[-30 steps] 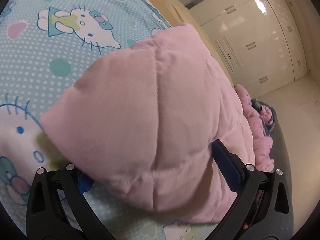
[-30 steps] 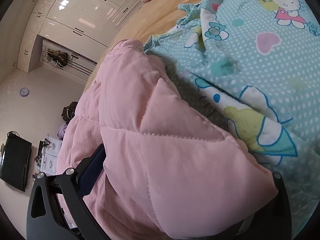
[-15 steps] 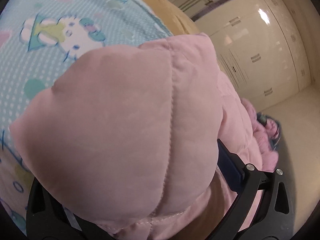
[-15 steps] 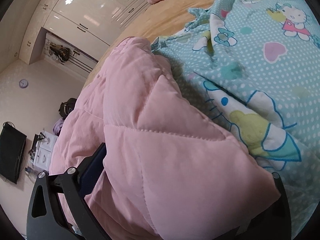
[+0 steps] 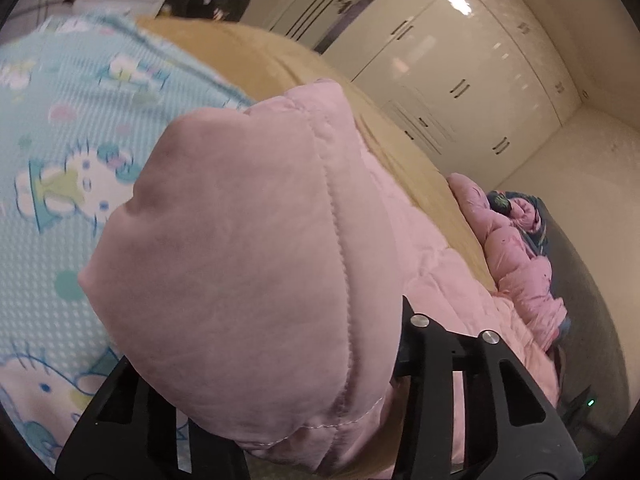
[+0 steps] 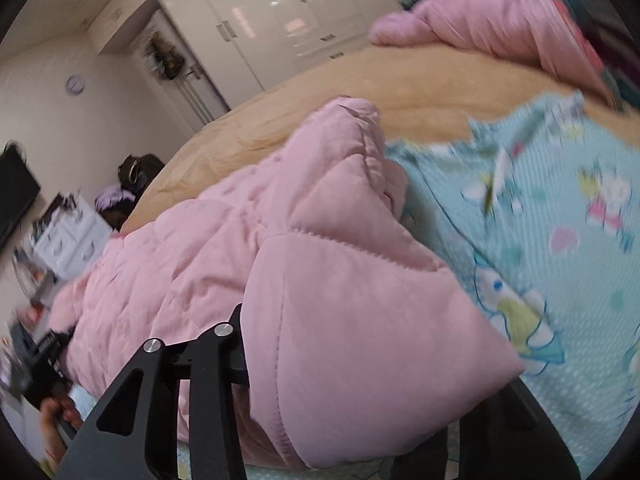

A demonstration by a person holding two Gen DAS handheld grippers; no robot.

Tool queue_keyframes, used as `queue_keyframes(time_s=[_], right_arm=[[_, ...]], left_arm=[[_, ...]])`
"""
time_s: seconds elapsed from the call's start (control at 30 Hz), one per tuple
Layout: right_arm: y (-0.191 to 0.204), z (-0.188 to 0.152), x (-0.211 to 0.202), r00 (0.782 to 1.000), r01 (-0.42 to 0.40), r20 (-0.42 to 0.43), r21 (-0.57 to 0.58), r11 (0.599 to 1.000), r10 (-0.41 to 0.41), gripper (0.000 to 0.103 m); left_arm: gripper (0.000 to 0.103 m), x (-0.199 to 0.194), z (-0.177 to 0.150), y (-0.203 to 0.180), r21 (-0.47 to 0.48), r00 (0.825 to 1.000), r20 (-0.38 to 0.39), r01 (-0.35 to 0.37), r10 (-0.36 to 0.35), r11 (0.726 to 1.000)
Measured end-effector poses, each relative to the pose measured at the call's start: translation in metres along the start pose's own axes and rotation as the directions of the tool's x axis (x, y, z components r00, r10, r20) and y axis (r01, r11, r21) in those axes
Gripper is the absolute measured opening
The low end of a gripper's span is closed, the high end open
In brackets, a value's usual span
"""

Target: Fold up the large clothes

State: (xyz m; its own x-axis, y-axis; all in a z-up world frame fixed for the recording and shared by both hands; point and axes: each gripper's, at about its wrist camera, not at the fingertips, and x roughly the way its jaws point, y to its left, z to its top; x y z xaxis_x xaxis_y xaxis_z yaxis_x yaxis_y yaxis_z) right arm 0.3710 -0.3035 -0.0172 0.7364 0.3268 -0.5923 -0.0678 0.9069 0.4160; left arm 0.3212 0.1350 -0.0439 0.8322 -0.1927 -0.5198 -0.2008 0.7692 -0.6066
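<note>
A pink quilted jacket lies on a turquoise cartoon-cat sheet. One padded corner of it fills the left wrist view, and my left gripper is closing on that corner, its right finger pressed into the fabric and its left finger hidden under it. In the right wrist view, the jaws of my right gripper are closing on another corner of the jacket, left finger against the fabric. Both corners are raised off the sheet.
A tan blanket covers the bed beyond the sheet. Another pink garment is bundled at the far side of the bed. White wardrobes line the wall. A person's hand shows at the lower left of the right wrist view.
Both grippers went from wide open around the jacket corners to pinched on them. Both have risen and rolled, lifting the fabric off the sheet.
</note>
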Motion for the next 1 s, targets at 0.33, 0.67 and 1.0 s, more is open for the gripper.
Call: queue_keyframes(time_s=[0.33, 0.67, 1.0], right_arm=[[0.064, 0.008, -0.049, 0.991, -0.032, 0.117, -0.260, 0.965, 0.064, 0.032], [0.084, -0.017, -0.098, 0.981, -0.079, 0.141, -0.333, 0.940, 0.133, 0.031], [0.069, -0.059, -0.140, 0.976, -0.109, 0.143, -0.318, 0.942, 0.162, 0.031]], left_arm=[[0.031, -0.051, 0.012, -0.028, 0.144, 0.996, 0.075, 0.044, -0.055, 0.989], [0.031, -0.106, -0.002, -0.023, 0.172, 0.990, 0.114, 0.058, -0.078, 0.983], [0.031, -0.153, -0.039, -0.022, 0.249, 0.988, 0.139, 0.029, -0.065, 0.968]])
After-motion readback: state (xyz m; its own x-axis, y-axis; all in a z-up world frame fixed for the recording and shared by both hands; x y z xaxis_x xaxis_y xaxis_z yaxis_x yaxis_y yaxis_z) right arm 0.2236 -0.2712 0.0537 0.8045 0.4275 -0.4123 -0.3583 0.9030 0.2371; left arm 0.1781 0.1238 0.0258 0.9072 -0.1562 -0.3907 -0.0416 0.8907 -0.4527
